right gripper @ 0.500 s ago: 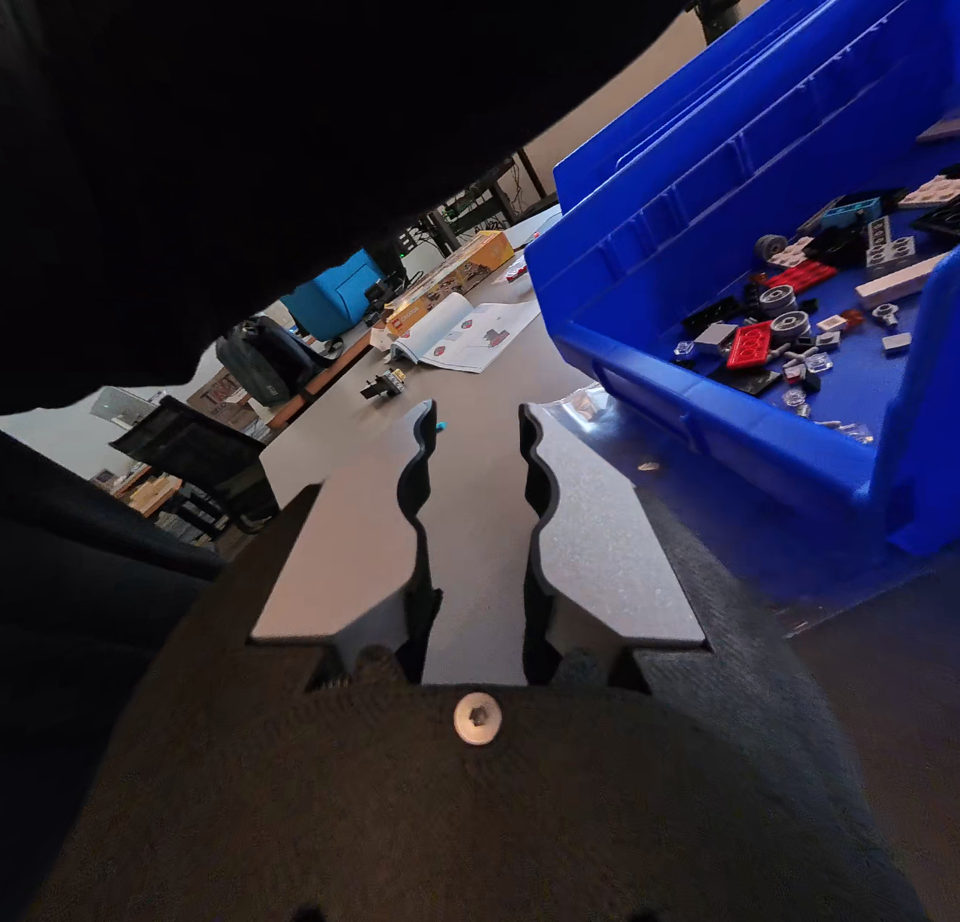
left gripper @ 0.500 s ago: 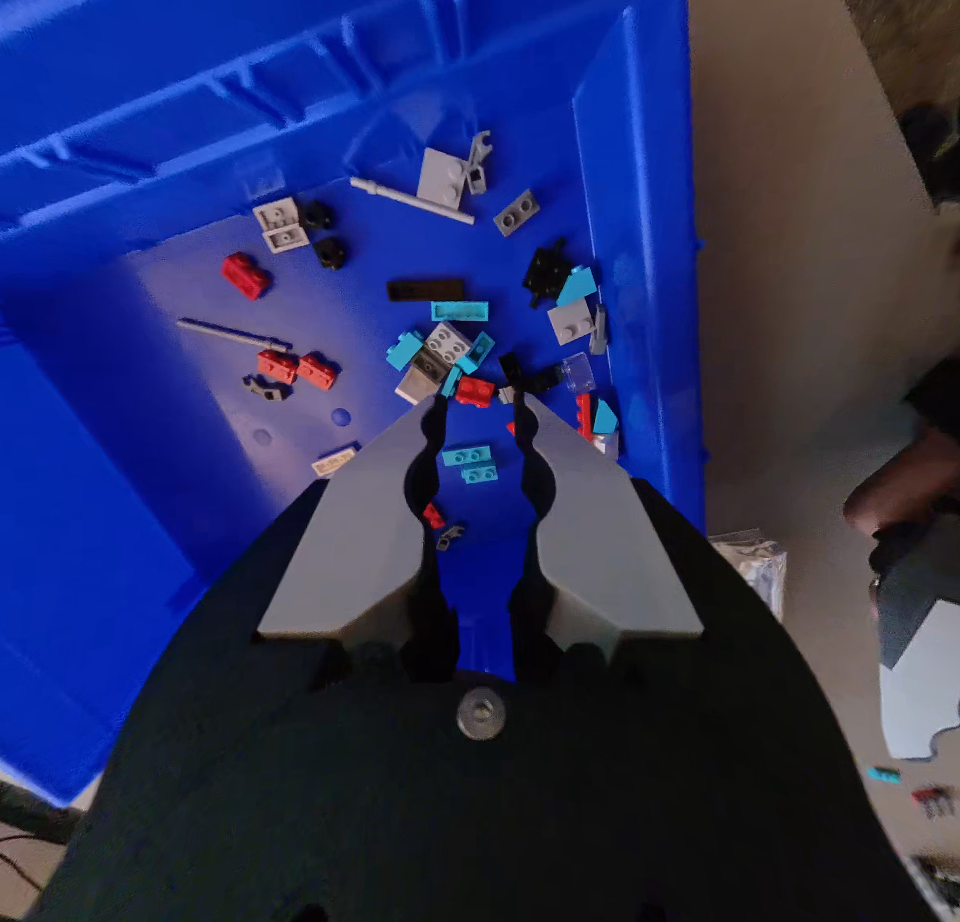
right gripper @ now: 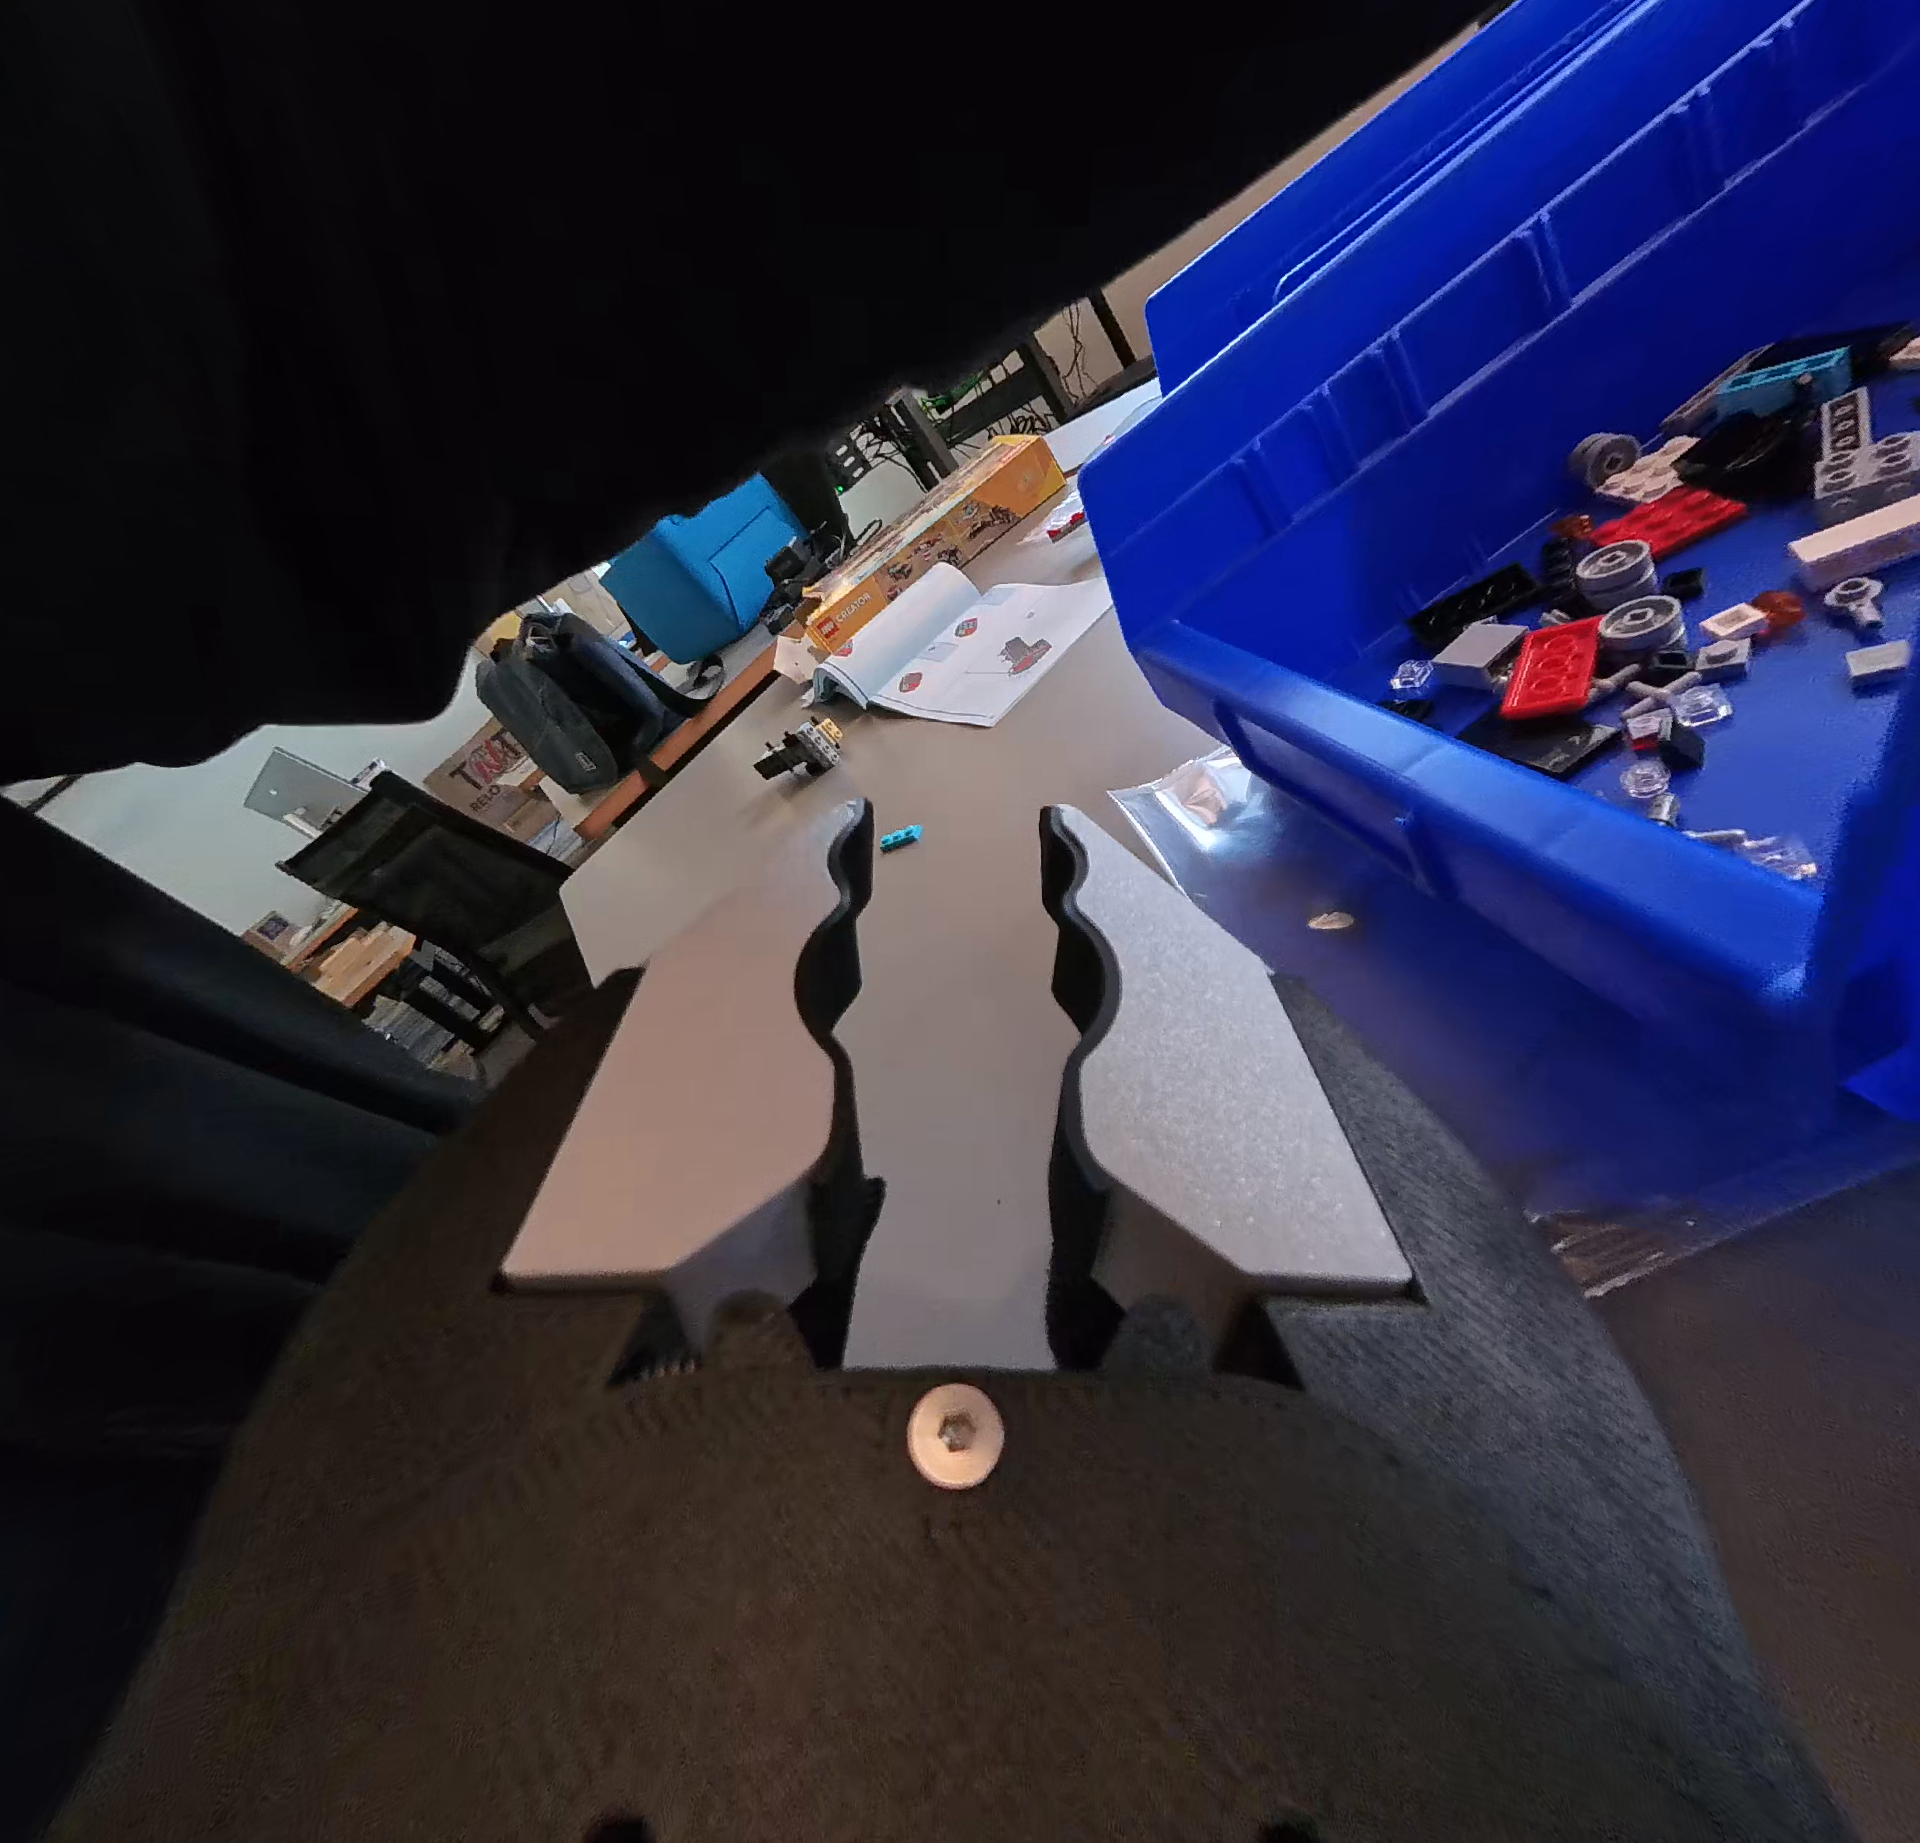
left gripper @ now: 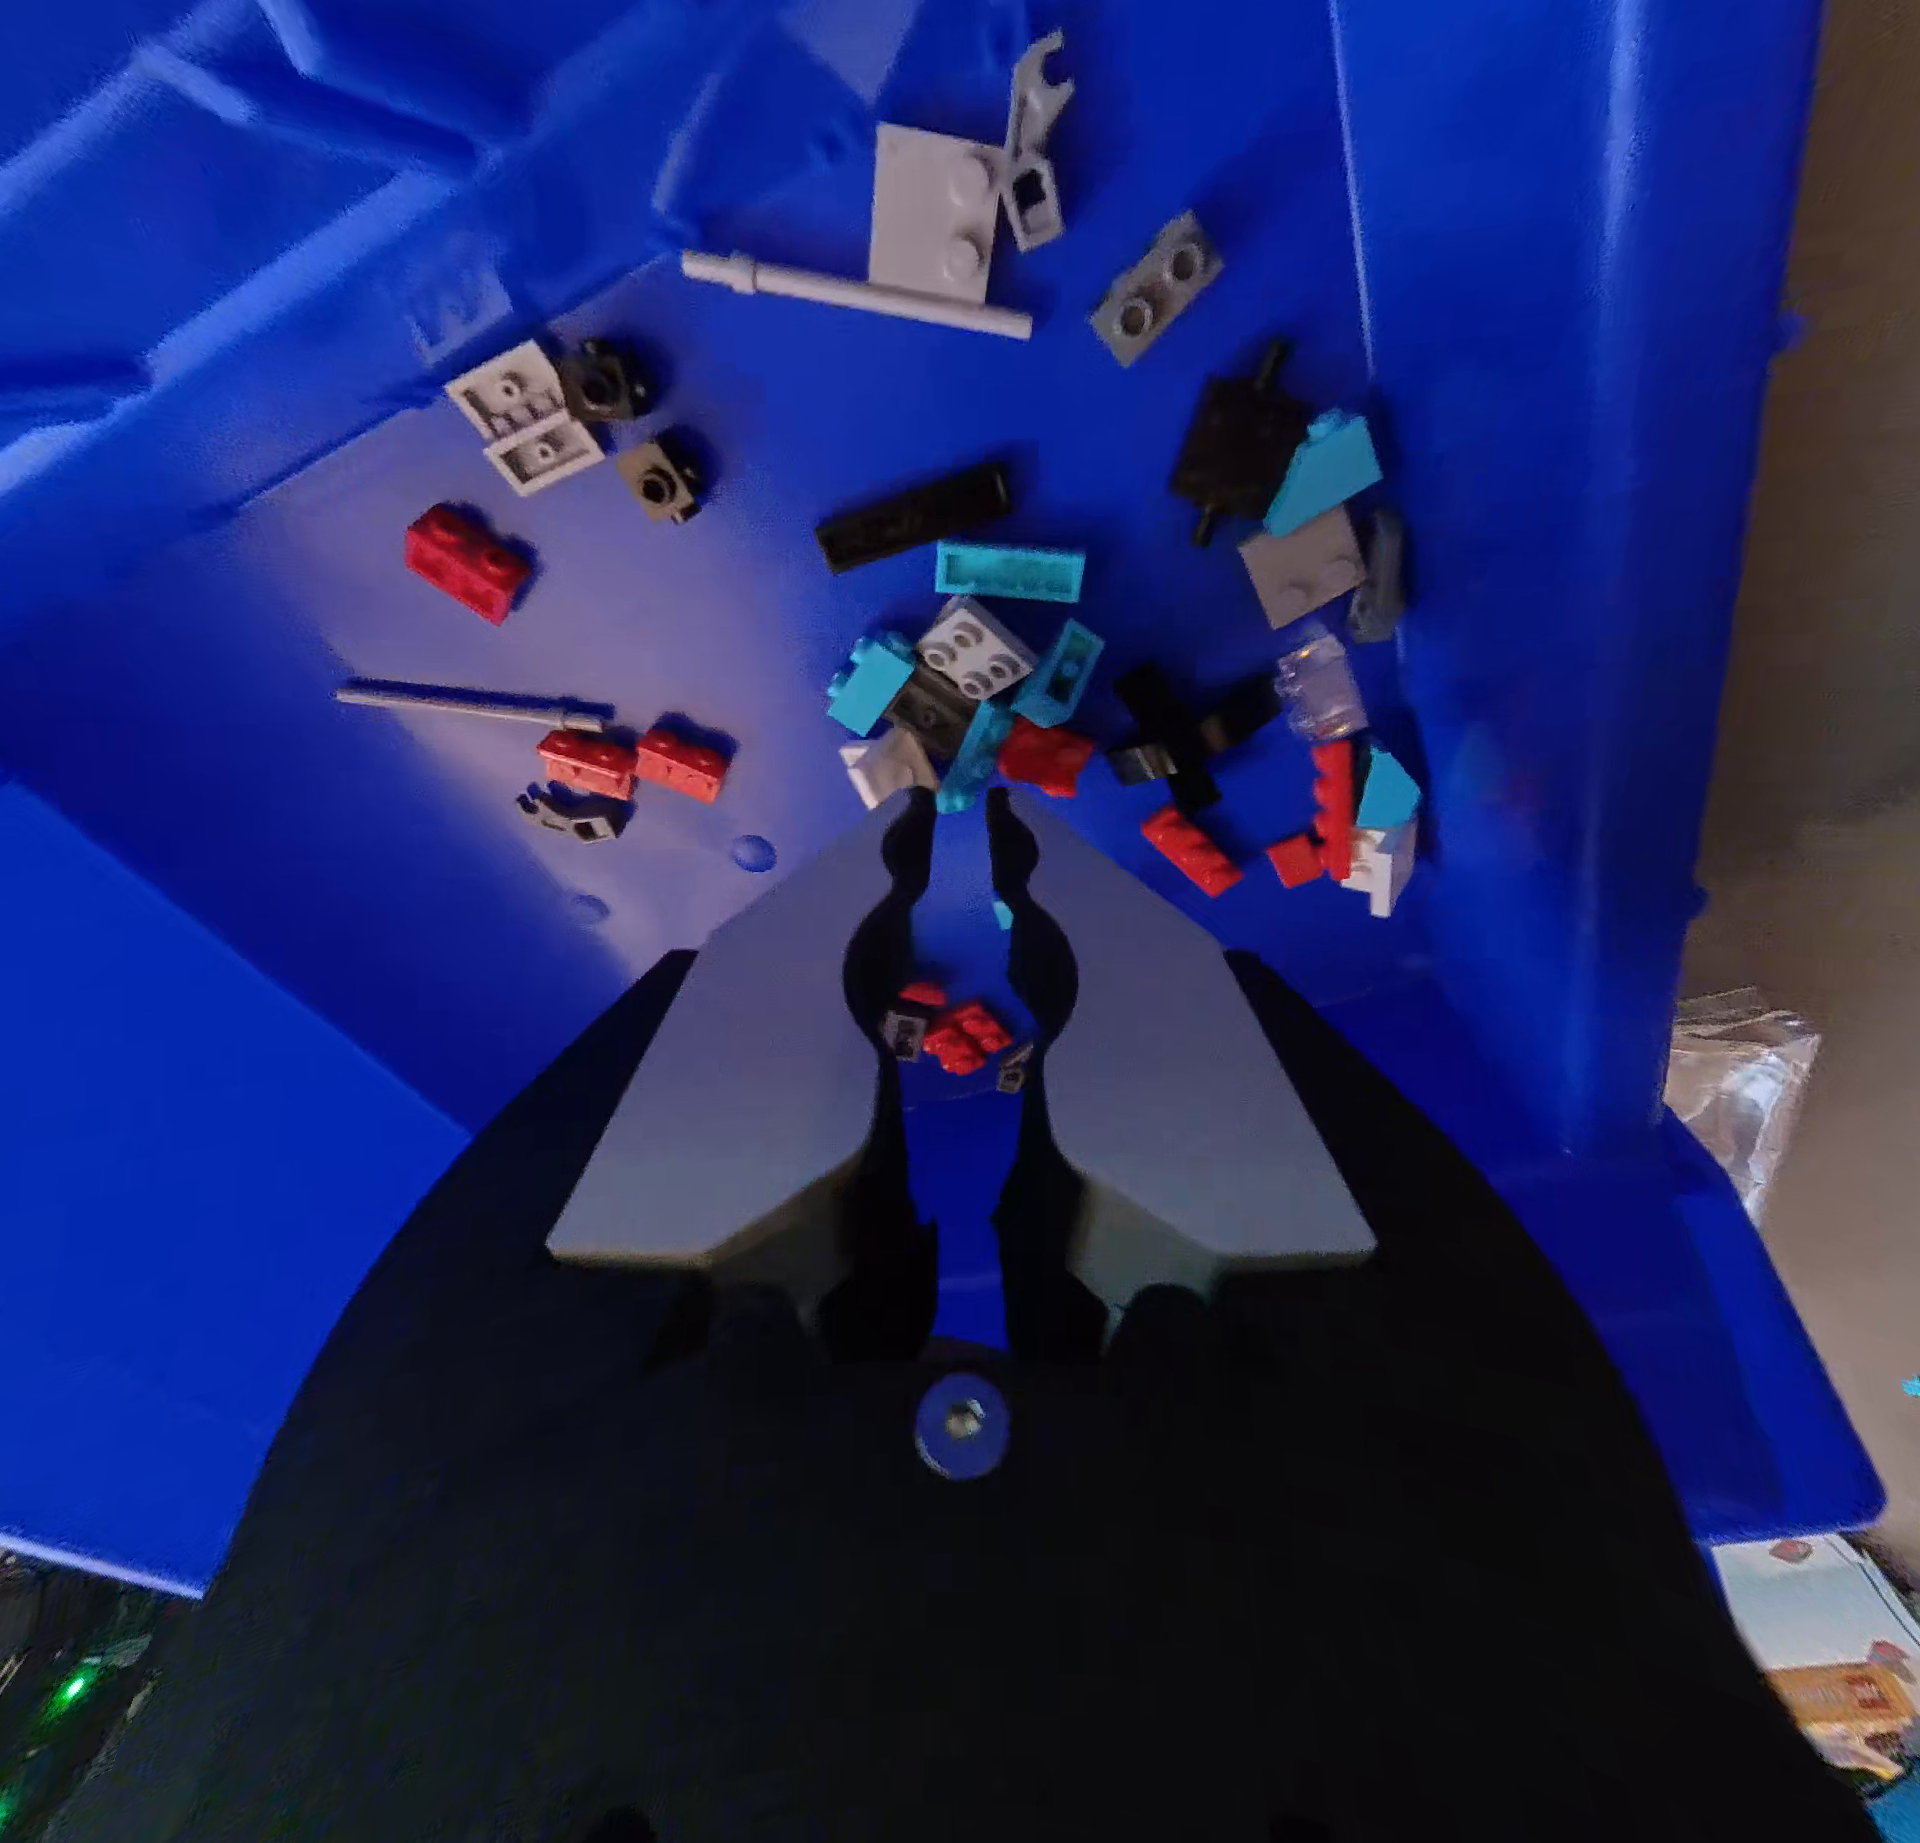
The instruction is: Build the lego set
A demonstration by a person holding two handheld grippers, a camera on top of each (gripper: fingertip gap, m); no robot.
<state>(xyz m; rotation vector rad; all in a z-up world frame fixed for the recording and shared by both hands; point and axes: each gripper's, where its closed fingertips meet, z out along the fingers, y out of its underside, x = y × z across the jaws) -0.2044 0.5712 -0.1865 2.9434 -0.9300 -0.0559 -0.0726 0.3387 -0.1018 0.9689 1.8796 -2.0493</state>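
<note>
In the left wrist view, a blue bin holds several loose red, teal, grey and black lego pieces. My left gripper is low inside the bin, its jaws a narrow gap apart. The lower end of a teal piece from the middle pile lies right at the tips; I cannot tell if they touch it. A small red plate shows between the fingers farther back. My right gripper is open and empty over the grey table, near a small teal piece and a small black-and-grey assembly.
Another blue bin of wheels, plates and clear studs stands right of the right gripper, on a clear plastic bag. An open instruction booklet and the yellow set box lie farther back. A dark sleeve covers the upper left. My hands' fingertips stand some 30 cm from each other.
My left gripper has gone deeper into the bin toward the middle pile and its jaws have narrowed. The right gripper has hardly moved.
</note>
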